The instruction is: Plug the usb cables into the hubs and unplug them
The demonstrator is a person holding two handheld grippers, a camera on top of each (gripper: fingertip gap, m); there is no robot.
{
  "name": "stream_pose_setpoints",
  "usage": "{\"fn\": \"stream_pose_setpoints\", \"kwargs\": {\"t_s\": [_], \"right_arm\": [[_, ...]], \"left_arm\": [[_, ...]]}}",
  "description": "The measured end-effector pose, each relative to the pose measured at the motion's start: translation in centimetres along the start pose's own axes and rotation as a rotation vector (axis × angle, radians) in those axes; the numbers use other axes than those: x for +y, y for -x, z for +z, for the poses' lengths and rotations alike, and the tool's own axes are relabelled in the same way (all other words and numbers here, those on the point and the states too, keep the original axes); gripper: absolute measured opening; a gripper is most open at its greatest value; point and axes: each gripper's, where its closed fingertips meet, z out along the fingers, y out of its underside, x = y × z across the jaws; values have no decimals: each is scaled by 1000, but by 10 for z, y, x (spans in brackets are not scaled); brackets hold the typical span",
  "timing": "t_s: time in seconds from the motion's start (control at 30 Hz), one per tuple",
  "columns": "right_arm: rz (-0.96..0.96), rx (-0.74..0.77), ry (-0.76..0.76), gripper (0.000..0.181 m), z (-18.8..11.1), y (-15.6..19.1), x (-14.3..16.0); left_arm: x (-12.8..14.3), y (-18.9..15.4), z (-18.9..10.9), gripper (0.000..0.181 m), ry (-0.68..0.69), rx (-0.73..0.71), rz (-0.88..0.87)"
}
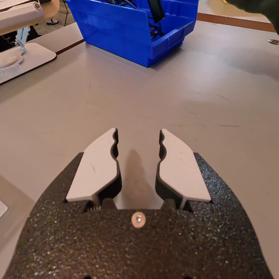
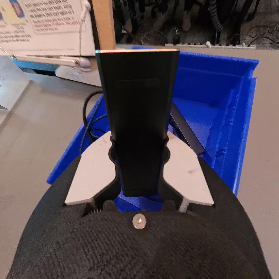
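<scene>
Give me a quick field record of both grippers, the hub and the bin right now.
left gripper: jaws open, empty, over bare table
right gripper: jaws shut on the black hub
black hub: held lengthwise between the jaws, above the bin
blue bin: on the table, holds dark cables and a second flat dark bar
plugged cables: none visible on the held hub

Ahead of the left gripper (image 1: pixel 138 131), whose pale grey fingers (image 1: pixel 96 164) sit in a speckled black body, stands a bright blue bin (image 1: pixel 120 33) on a grey-brown table (image 1: pixel 196 105). Between the right gripper's (image 2: pixel 139 136) fingers is a plain black hub (image 2: pixel 138 114); a dark braided cable (image 2: pixel 89 120) lies left of it.
</scene>
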Motion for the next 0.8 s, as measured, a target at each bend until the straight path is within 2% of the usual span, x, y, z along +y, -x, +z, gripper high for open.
{"fn": "stream_pose_setpoints", "kwargs": {"t_s": [0.13, 0.17, 0.27, 0.37, 0.47, 0.57, 0.63, 0.7, 0.8], "right_arm": [[-48, 45, 211, 61, 17, -11, 33], [-87, 89, 225, 63, 17, -16, 33], [-193, 176, 148, 71, -3, -21, 12], [-235, 191, 95, 81, -32, -14, 3], [-275, 281, 33, 85, -66, -12, 11], [-267, 374, -39, 86, -96, -12, 31], [-243, 409, -71, 88, -108, -12, 48], [-242, 438, -76, 90, -116, -13, 65], [-229, 489, -58, 92, -123, -21, 85]], "left_arm": [[2, -1, 2, 51, 20, -1, 7], [2, -1, 2, 51, 21, -2, 8], [1, 0, 1, 51, 14, -9, 12], [3, 0, 2, 51, 26, -12, 14], [6, 1, 5, 55, 54, -27, 27], [9, 6, 11, 58, 96, -87, 35], [-6, 3, 24, 58, 63, -100, -40], [-34, -10, 41, 58, 10, -62, -113], [-77, -19, 68, 63, 13, -58, -148]]}}
